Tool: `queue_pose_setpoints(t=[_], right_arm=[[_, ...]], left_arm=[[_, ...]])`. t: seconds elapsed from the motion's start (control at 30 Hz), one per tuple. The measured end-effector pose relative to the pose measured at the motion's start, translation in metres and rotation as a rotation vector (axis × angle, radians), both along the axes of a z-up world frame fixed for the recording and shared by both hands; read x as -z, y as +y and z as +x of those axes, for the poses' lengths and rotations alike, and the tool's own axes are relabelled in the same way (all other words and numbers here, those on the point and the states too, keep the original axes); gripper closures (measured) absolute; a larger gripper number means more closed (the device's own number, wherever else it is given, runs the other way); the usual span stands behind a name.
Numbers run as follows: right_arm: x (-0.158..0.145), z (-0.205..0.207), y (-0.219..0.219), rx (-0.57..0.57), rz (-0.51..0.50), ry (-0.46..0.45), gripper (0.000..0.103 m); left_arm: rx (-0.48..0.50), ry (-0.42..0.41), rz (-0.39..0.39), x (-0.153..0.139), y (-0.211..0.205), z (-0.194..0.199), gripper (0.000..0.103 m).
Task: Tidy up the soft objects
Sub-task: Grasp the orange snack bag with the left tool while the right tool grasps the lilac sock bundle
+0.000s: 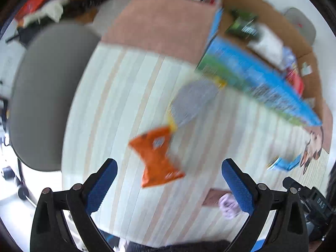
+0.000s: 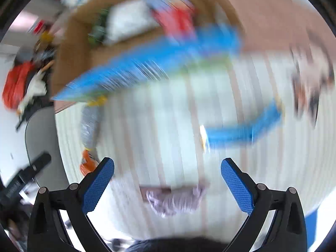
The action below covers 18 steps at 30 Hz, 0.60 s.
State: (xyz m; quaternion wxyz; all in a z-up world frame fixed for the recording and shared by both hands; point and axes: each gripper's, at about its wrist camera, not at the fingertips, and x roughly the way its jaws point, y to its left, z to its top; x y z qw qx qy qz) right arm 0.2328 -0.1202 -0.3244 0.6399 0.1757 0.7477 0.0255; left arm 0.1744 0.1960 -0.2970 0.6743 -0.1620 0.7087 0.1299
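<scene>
An orange snack packet (image 1: 157,155) lies on the striped round table (image 1: 117,109), just ahead of my open, empty left gripper (image 1: 169,183). A grey-and-yellow pouch (image 1: 192,101) lies beyond it, next to the blue-sided cardboard box (image 1: 258,82). A pale lilac soft item (image 2: 175,199) lies on a brown patch between the fingers of my open, empty right gripper (image 2: 167,183); it also shows in the left wrist view (image 1: 227,206). A blue packet (image 2: 243,129) lies ahead of the right gripper. The right wrist view is heavily blurred.
The open cardboard box (image 2: 134,48) holds several packets, green, white and red. A grey chair (image 1: 44,92) stands left of the table. A pink cloth (image 1: 166,23) covers the far side. A cat-printed item (image 1: 314,147) lies at the right edge. Clutter lies on the floor (image 1: 48,6).
</scene>
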Motion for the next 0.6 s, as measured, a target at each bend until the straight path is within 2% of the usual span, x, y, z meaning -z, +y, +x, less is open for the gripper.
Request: queue_pose_setpoints(t=[0.13, 0.27, 0.33, 0.37, 0.4, 0.43, 0.47, 0.5, 0.57, 0.6], right_arm=[[0.051, -0.054, -0.024, 0.251, 0.089, 0.199, 0.000], [0.085, -0.087, -0.021, 0.370, 0.145, 0.286, 0.001], [0.098, -0.095, -0.016, 0.410, 0.165, 0.315, 0.012], [0.104, -0.097, -0.012, 0.412, 0.177, 0.326, 0.025], [0.110, -0.096, -0.008, 0.381, 0.160, 0.338, 0.040], [0.109, -0.094, -0.004, 0.344, 0.135, 0.337, 0.042], [0.104, -0.089, 0.002, 0.282, 0.105, 0.319, 0.055], [0.098, -0.081, 0.012, 0.170, 0.061, 0.287, 0.060], [0.080, -0.065, 0.038, -0.099, -0.086, 0.186, 0.061], [0.075, -0.062, 0.047, -0.183, -0.127, 0.164, 0.061]], left_arm=[[0.007, 0.054, -0.039, 0.027, 0.010, -0.016, 0.001], [0.026, 0.097, -0.062, 0.051, 0.013, -0.018, 0.001], [0.033, 0.105, -0.067, 0.058, 0.015, -0.018, 0.001], [0.038, 0.113, -0.067, 0.063, 0.015, -0.017, 0.001], [0.040, 0.120, -0.071, 0.066, 0.014, -0.015, 0.001], [0.042, 0.124, -0.078, 0.069, 0.015, -0.014, 0.001], [0.044, 0.130, -0.085, 0.074, 0.015, -0.014, 0.001], [0.041, 0.136, -0.091, 0.078, 0.015, -0.013, 0.001], [0.034, 0.148, -0.100, 0.088, 0.016, -0.011, 0.001], [0.030, 0.159, -0.106, 0.094, 0.016, -0.010, 0.001]])
